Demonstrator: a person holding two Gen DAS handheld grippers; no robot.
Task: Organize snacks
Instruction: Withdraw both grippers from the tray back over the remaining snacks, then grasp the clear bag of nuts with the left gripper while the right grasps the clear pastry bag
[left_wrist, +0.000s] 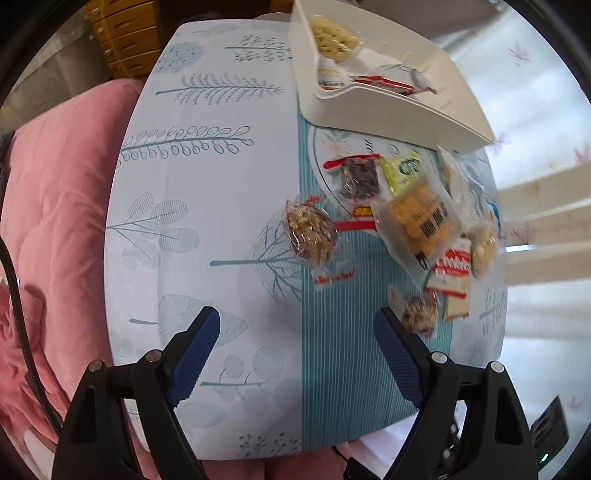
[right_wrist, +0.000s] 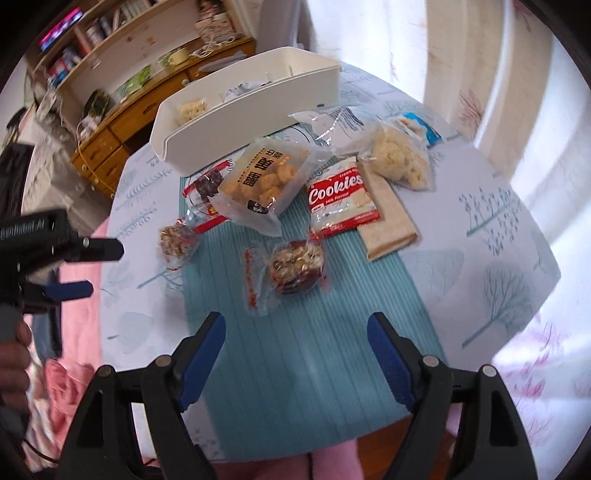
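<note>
Loosely, snack packets (right_wrist: 295, 206) seen scattered on teal-striped table centre (right_wrist: 314, 350), just before white tray (right_wrist: 258, 110) (few snacks inside). Left gripper (left_wrist: 295, 328) and right gripper (right_wrist: 295, 328) held above cloth, jaws apart, nothing clamped.

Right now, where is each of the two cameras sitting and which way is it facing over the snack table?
Left wrist: rides the left gripper, looking steeply down at the leaf-print tablecloth; its open blue-padded fingers show.
Right wrist: rides the right gripper, angled down at the red Cookies packet; its own open fingers show, plus the left gripper and a hand at the left edge.
Shared: the white plastic organiser tray and the scattered snack packets.
</note>
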